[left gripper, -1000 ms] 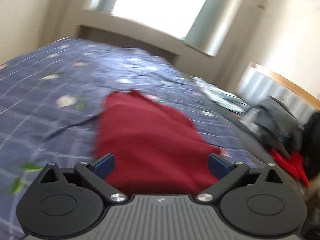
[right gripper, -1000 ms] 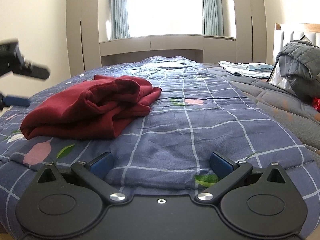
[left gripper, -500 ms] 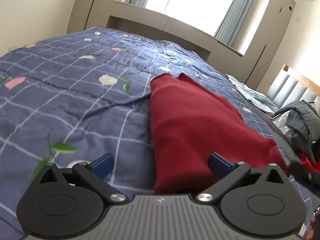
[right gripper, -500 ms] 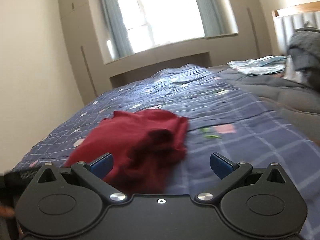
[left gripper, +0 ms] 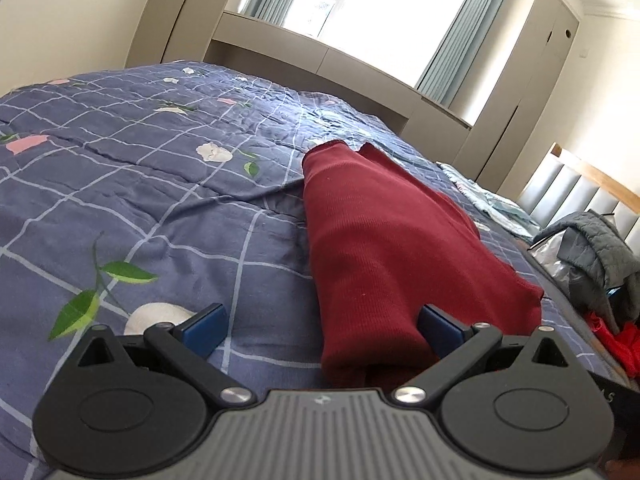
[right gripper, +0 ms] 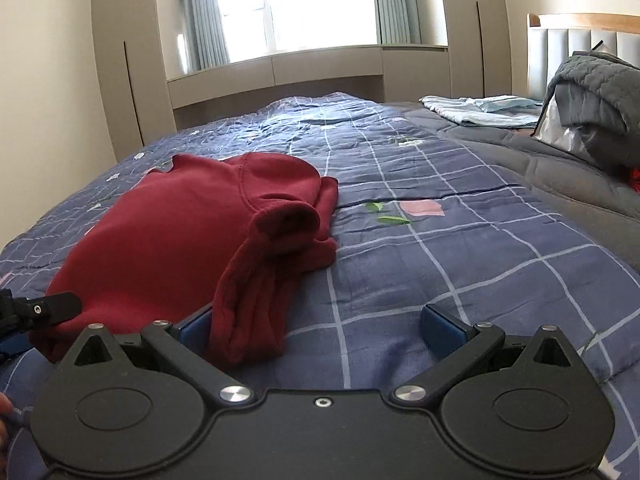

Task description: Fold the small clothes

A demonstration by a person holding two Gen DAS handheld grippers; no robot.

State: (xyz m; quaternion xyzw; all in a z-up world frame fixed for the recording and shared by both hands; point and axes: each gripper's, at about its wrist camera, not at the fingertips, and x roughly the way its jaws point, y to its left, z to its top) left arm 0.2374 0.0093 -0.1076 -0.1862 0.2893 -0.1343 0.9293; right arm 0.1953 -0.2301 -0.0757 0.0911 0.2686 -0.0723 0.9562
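A dark red garment (left gripper: 384,248) lies bunched on the blue checked bedspread (left gripper: 160,208). In the left wrist view its near end lies between the jaws of my left gripper (left gripper: 322,330), which is open and holds nothing; the cloth lies against the right finger. In the right wrist view the garment (right gripper: 192,240) lies left of centre, with a folded edge hanging down by the left finger. My right gripper (right gripper: 320,328) is open and empty, low over the bedspread (right gripper: 460,240). The left gripper (right gripper: 40,310) shows at the right wrist view's left edge, against the garment.
A grey quilted jacket (right gripper: 596,96) and a light blue cloth (right gripper: 480,110) lie near the padded headboard (right gripper: 592,40) on the right. A grey blanket (right gripper: 560,176) covers the bed's right side. Something bright red (left gripper: 616,336) lies by the jacket. Window and cabinets stand beyond the bed.
Both grippers swung about and came close to the near end of the red garment. Each stayed open. The garment has not moved.
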